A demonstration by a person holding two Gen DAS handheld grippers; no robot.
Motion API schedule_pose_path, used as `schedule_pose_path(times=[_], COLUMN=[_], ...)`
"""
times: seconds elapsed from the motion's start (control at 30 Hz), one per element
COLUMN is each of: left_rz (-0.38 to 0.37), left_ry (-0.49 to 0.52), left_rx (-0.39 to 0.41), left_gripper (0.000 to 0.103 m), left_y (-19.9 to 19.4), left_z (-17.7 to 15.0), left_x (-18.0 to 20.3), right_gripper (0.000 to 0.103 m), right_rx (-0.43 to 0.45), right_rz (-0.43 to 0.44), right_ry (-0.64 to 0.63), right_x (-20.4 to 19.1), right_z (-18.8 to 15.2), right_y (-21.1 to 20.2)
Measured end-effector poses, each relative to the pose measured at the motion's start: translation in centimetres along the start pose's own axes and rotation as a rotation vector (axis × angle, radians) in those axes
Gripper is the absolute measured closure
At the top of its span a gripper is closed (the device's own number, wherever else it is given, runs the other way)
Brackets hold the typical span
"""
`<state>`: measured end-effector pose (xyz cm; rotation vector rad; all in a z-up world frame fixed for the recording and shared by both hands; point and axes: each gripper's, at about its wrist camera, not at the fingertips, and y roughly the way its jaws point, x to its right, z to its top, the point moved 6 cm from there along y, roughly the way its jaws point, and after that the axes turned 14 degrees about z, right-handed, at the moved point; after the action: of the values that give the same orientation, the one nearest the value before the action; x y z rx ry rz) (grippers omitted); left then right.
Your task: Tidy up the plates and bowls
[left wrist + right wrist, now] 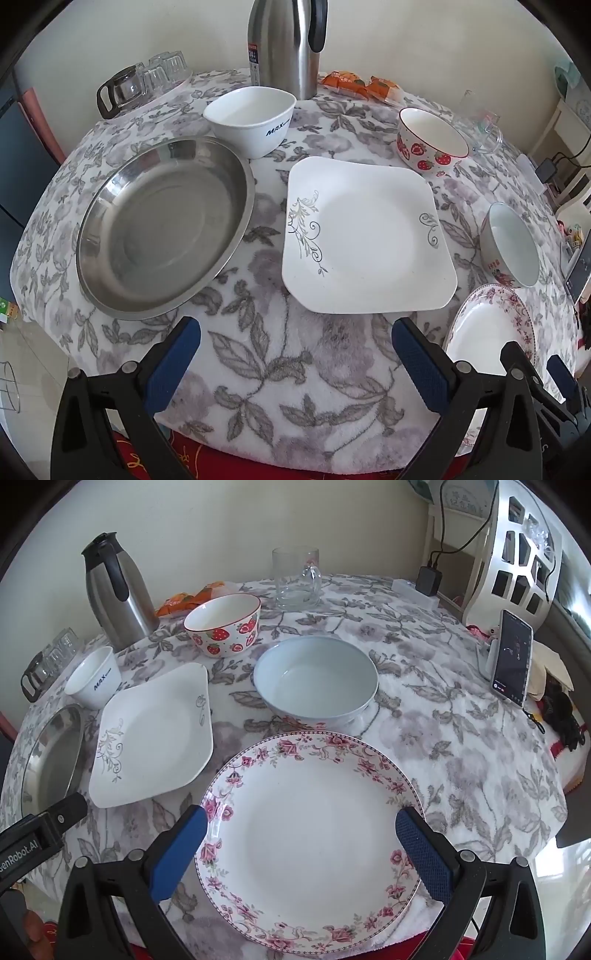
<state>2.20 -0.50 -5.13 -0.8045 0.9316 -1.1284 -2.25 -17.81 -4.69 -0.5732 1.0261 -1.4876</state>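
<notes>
The left gripper (295,354) hangs over bare tablecloth (295,398) with its blue-padded fingers spread wide and nothing between them. Just beyond its fingertips lie two dishes side by side — a round steel plate (166,229) on the left and a square white plate (365,236) with grey scrollwork on the right, near each other but apart. Behind the steel plate stands a white bowl (251,118) with dark lettering, close to the plate's far rim; behind the square plate sits a strawberry bowl (430,142).

The right gripper (301,834) is also spread wide, holding nothing, its fingers to either side of a round plate with a pink floral rim (310,827) that lies flat on the cloth. Whether the pads touch the plate cannot be told. Just past that plate is a pale blue bowl (316,681), upright and empty.

Farther back stand a steel thermos jug (118,594), a clear glass mug (297,578) and orange snack packets (360,85); a phone (511,657) is propped at the right edge.
</notes>
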Motion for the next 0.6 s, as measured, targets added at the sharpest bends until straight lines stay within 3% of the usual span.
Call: schedule_pose_path(times=[0.6], left_rz=[0.012], left_ry=[-0.012], left_rx=[0.002], left_gripper=[0.0], left_y=[-0.25], left_z=[-0.23], left_x=[-0.14], right_gripper=[0.0], right_rx=[0.012], right_rz=[-0.004], right_ry=[-0.005], right_x=[0.05], right_z=[0.09], right_y=[-0.38])
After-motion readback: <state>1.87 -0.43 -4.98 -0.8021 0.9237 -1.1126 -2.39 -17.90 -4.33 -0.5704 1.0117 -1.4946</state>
